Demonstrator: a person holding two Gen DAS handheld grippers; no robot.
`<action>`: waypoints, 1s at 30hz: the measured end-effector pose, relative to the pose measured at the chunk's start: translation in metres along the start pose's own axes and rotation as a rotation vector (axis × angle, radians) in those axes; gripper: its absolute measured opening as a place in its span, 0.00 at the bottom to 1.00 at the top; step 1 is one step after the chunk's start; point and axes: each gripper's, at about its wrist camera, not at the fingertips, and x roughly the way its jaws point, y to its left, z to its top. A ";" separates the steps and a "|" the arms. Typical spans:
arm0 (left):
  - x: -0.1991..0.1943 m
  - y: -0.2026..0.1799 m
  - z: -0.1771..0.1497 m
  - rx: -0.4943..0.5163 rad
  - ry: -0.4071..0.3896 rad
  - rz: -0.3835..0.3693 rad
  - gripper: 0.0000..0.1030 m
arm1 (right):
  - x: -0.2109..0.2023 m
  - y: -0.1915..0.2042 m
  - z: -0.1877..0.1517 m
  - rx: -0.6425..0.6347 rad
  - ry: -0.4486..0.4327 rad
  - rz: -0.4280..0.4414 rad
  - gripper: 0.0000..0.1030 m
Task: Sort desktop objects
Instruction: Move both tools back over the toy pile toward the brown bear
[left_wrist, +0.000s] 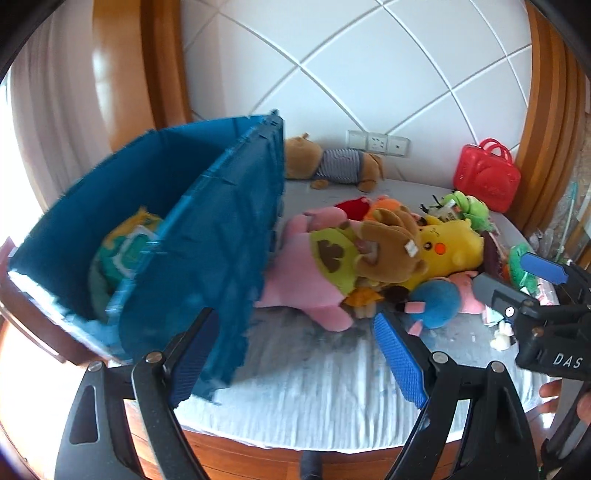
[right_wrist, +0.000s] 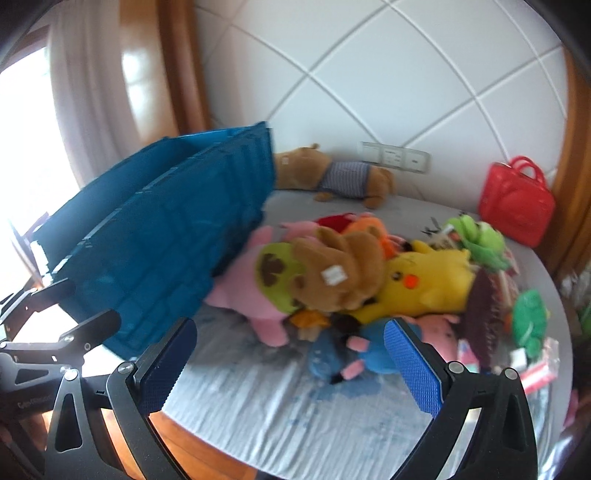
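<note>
A pile of plush toys lies mid-table: a pink plush (left_wrist: 306, 284) (right_wrist: 255, 299), a brown plush (left_wrist: 391, 247) (right_wrist: 340, 277), a yellow Pikachu (left_wrist: 450, 243) (right_wrist: 424, 284) and a blue plush (left_wrist: 436, 299) (right_wrist: 354, 354). A blue crate (left_wrist: 207, 236) (right_wrist: 166, 236) stands tilted at the left with a green-yellow item (left_wrist: 129, 243) inside. My left gripper (left_wrist: 295, 354) is open, its jaws either side of the crate's near corner. My right gripper (right_wrist: 291, 365) is open and empty in front of the pile; it also shows in the left wrist view (left_wrist: 517, 284).
A brown bear in a striped shirt (left_wrist: 332, 162) (right_wrist: 332, 173) lies at the back by the wall. A red plastic case (left_wrist: 487, 177) (right_wrist: 517, 203) stands back right. Green plush toys (right_wrist: 476, 232) and small items sit at the right. The table (left_wrist: 314, 398) has a grey cloth and a wooden rim.
</note>
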 end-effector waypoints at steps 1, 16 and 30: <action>0.006 -0.004 0.001 0.000 0.009 -0.008 0.84 | 0.003 -0.007 0.000 0.011 0.004 -0.013 1.00; 0.110 -0.049 0.027 0.089 0.128 -0.113 0.84 | 0.056 -0.097 0.000 0.187 0.085 -0.165 1.00; 0.175 -0.116 0.039 0.075 0.206 -0.130 0.84 | 0.070 -0.229 -0.027 0.328 0.171 -0.289 1.00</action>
